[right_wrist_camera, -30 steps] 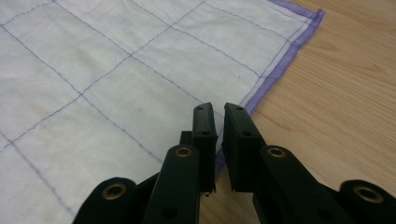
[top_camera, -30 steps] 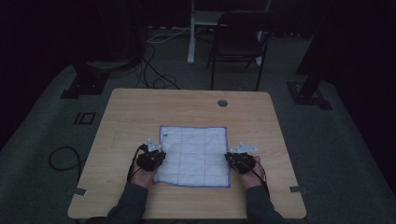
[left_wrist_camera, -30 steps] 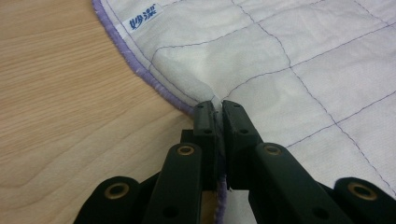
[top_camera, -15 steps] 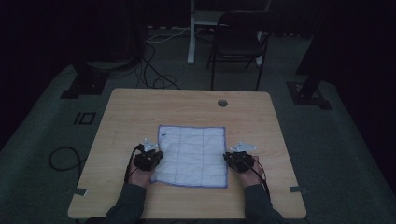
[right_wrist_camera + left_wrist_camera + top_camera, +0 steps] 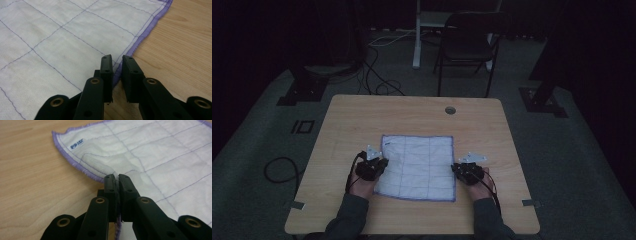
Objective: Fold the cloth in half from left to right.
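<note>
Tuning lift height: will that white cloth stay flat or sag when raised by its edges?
Likely floppy: where the left claw pinches the cloth, the edge already puckers into a soft ridge. Probably light, since it is thin, quilted fabric lying flat on the table. The middle would likely droop between two grips; the right claw straddles the purple hem with its jaws apart.

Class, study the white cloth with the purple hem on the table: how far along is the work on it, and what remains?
Done: the cloth lies spread flat on the table. In hand: the left tongs are shut on a pinch of its hem; the right tongs straddle the opposite hem, jaws just opened wider with a gap between them, not gripping. Left: the right side needs a grip, and no fold or lift shows yet.
</note>
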A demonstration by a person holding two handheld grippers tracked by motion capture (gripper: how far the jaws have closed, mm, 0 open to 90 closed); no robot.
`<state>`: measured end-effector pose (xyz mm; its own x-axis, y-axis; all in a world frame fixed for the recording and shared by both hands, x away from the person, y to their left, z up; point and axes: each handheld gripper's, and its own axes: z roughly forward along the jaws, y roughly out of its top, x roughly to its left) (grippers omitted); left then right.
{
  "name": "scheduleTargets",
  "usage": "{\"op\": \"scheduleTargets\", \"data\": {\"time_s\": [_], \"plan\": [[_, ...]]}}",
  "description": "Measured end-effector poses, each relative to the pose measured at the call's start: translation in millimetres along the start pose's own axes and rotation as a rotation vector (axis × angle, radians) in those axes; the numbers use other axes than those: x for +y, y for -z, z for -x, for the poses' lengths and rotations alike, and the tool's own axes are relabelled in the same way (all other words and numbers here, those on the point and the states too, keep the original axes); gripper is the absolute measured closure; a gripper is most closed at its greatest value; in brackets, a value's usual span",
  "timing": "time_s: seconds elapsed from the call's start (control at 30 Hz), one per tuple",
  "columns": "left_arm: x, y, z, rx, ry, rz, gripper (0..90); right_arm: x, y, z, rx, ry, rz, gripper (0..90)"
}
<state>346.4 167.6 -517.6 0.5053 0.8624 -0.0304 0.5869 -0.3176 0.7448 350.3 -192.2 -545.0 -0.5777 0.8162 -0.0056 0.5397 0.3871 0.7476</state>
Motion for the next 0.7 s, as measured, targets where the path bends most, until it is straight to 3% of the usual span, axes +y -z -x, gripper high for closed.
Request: {"op": "scheduleTargets", "data": {"time_s": [0.1,0.7], "plan": [[4.2,2.0,1.3,0.000,-0.025,0.000,86.5,-0.2,0.0,0.6,-0.001,-0.002,0.001,78.3],[18.0,9.8,10.2,-0.017,-0.050,0.037,86.5,-0.4,0.1,1.0,-0.003,-0.008,0.002,77.6]]}}
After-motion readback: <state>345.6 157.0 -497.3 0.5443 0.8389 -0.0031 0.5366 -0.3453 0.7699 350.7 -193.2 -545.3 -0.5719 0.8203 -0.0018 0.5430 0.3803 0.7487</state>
